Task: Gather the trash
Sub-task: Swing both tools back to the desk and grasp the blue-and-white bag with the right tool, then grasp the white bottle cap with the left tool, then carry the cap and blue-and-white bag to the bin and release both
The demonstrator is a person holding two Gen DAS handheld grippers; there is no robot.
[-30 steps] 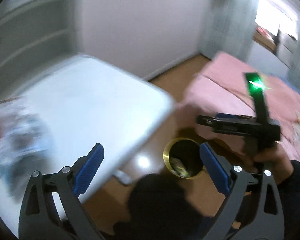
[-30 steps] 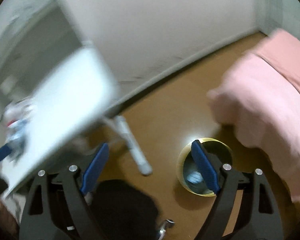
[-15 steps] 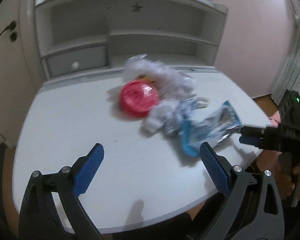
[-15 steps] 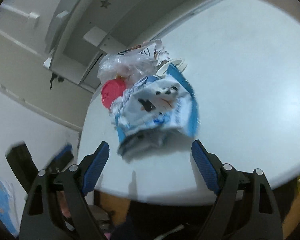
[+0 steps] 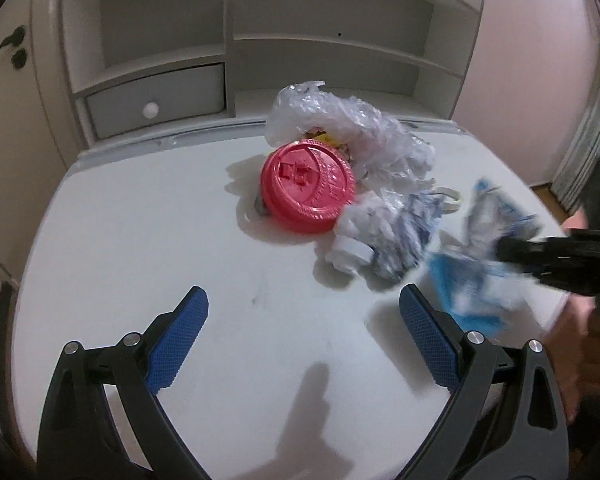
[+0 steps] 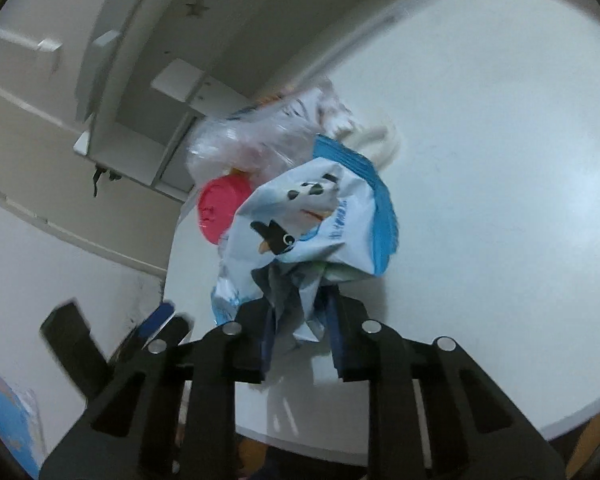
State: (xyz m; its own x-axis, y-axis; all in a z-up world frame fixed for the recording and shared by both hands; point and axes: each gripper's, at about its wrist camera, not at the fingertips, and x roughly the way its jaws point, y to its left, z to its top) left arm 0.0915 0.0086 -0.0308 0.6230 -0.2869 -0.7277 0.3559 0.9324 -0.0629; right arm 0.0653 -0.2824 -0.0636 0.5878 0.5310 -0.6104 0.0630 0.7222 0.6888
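Note:
A pile of trash lies on the white table: a red cup lid, a crumpled clear plastic bag and a crushed white and blue wrapper. My right gripper is shut on a blue and white snack bag with cartoon print. That bag also shows blurred in the left wrist view, at the table's right edge. My left gripper is open and empty over the table's near part, short of the pile.
A white shelf unit with a drawer stands behind the table. A white ring lies behind the wrappers. A globe shows at lower left in the right wrist view.
Both grippers swung from the floor bin up to the table. My right gripper went from open around the snack bag to shut on it. My left gripper came closer to the pile.

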